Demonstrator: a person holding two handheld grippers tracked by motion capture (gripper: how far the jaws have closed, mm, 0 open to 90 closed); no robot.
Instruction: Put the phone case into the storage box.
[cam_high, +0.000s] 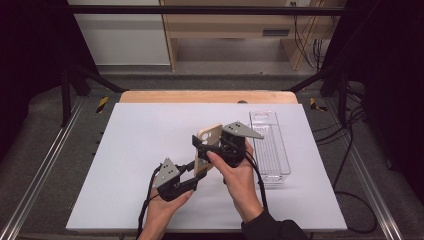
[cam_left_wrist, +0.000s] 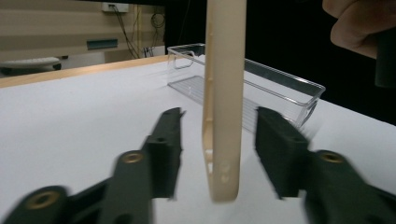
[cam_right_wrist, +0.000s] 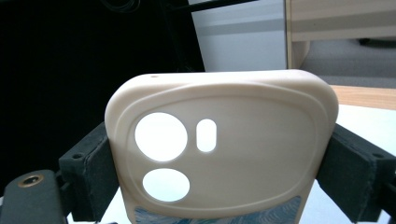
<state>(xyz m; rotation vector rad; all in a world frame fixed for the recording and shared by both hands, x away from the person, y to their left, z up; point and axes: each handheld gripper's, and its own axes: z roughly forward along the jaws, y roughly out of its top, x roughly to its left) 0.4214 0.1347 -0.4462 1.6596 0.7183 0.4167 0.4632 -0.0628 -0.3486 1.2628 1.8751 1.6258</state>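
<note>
Beige phone case (cam_high: 206, 148) held in the air above the white table (cam_high: 125, 165), just left of the clear plastic bin (cam_high: 270, 147) and apart from it. Clamped across its width near the camera-hole end by the right claw (cam_high: 202, 145); in the right gripper view, pads pressed on both side edges of the case (cam_right_wrist: 219, 144). Left claw (cam_high: 196, 176) apart around the lower end: in the left gripper view, case (cam_left_wrist: 224, 102) between the two jaws with a gap on either side, neither pad touching.

Judged stage: handover to the right claw looks done, left hold let go. Left to do, probably: carry across to the bin (cam_left_wrist: 261, 88) and set inside; bin appears empty for now.

Long axis steeply upright, tilted a little; camera-hole end up, plain end down toward the table.
</note>
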